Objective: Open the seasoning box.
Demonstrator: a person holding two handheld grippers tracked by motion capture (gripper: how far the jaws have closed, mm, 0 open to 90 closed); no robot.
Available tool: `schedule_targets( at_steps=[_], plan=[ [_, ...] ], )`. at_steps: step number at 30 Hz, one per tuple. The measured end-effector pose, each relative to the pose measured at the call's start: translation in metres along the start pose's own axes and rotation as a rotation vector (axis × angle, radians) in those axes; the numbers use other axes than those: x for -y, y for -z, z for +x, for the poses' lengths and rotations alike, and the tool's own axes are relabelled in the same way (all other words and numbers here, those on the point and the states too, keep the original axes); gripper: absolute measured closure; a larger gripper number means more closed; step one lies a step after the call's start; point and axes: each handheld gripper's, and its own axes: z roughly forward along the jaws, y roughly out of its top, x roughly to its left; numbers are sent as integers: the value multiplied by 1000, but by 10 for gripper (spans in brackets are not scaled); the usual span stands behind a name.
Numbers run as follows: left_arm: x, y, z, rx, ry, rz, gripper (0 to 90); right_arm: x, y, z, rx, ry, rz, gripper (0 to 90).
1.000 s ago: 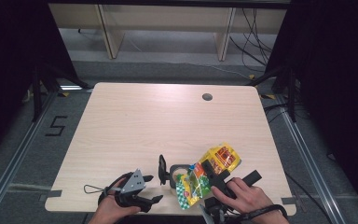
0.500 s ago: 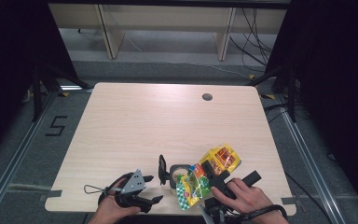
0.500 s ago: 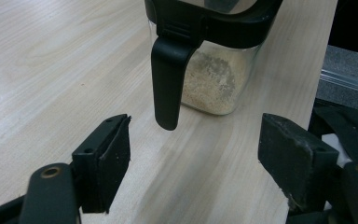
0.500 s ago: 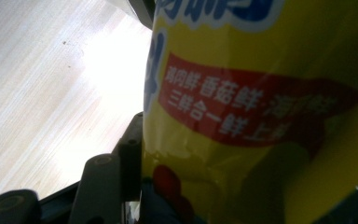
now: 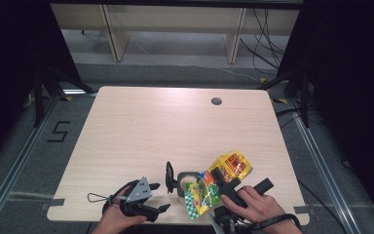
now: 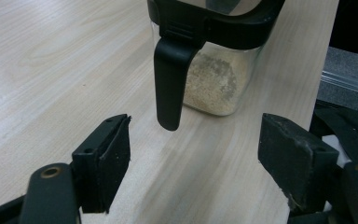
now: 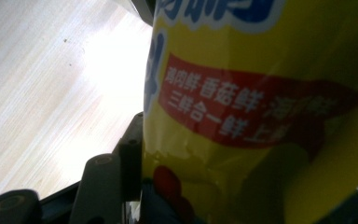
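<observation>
The right gripper point(image 5: 222, 184) has its fingers clamped on a yellow bag point(image 5: 213, 185) with red and green print, held tilted over the desk's point(image 5: 175, 126) near edge. The left gripper point(image 5: 153, 197) rests nearby, fingers apart and empty. Just beyond it stands a clear jar point(image 6: 214, 81) of beige powder, its black lid open.

My light wooden table point(image 5: 141, 131) fills the middle of the frame, with a round cable hole point(image 5: 216, 101) toward its upper right. Grey floor point(image 5: 175, 68) surrounds it, marked with a black "5" point(image 5: 59, 131) at the left. A pale shelf unit point(image 5: 175, 19) crosses the top edge, and cables point(image 5: 268, 34) hang at the upper right amid darkness.
</observation>
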Motion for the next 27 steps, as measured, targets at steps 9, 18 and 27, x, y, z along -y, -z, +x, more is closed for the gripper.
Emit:
schedule_targets(
  at_steps=[9, 18, 27],
  plan=[
    [0, -1, -1, 0, 6, -12, 250, 0, -1, 0, -2, -7, -1, 485],
    [0, 0, 0, -1, 2, -3, 250, 4, 2, -1, 3, -9, 12, 486],
    [-1, -1, 0, 1, 2, -2, 250, 5, 2, -2, 0, -6, 13, 486]
  ],
)
